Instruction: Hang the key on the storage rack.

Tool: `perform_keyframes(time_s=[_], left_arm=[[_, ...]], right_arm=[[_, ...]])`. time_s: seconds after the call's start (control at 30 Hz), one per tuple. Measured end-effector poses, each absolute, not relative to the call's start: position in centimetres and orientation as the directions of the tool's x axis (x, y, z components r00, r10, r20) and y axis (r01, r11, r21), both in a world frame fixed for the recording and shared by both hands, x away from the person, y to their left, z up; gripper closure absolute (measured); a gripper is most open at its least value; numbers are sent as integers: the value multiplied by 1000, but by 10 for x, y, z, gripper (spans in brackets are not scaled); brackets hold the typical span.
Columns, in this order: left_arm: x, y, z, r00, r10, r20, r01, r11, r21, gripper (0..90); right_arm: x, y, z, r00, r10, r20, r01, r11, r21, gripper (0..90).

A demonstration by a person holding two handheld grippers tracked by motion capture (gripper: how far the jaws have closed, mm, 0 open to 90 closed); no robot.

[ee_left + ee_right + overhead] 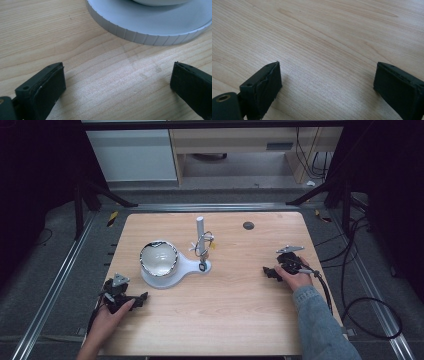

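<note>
A white stand [192, 266] with a round base sits mid-table. A shiny bowl [159, 258] rests on it, and a white post [200, 227] with a small whisk-like piece [204, 241] rises at its right. My left gripper [142, 298] lies low at the front left, open and empty, jaws toward the stand's ribbed base [140, 27]. Its fingers [50, 87] hover over bare wood. My right gripper [267, 271] rests at the table's right side, open, with nothing between its fingers [265, 86].
A dark round grommet [248, 225] sits near the table's [240, 310] far edge. Cables [350, 270] trail off the right side. Metal rails [55, 285] run beside the table, and black frame legs stand at the back corners.
</note>
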State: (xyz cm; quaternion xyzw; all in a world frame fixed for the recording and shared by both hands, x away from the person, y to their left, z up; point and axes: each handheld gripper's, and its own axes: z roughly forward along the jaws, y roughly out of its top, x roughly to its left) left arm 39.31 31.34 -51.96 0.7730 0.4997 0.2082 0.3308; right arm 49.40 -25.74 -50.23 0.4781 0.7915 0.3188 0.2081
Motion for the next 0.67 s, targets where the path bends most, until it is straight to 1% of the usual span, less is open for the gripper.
perform_keyframes(time_s=[0.17,0.67], left_arm=[[393,313,-520,413,911,-9,635,-280,720,0],[393,313,-520,412,911,-10,634,-279,721,0]], right_arm=[[492,-254,-505,-437,899,-22,616,318,721,49],[480,-253,-506,-416,909,-32,619,309,722,40]])
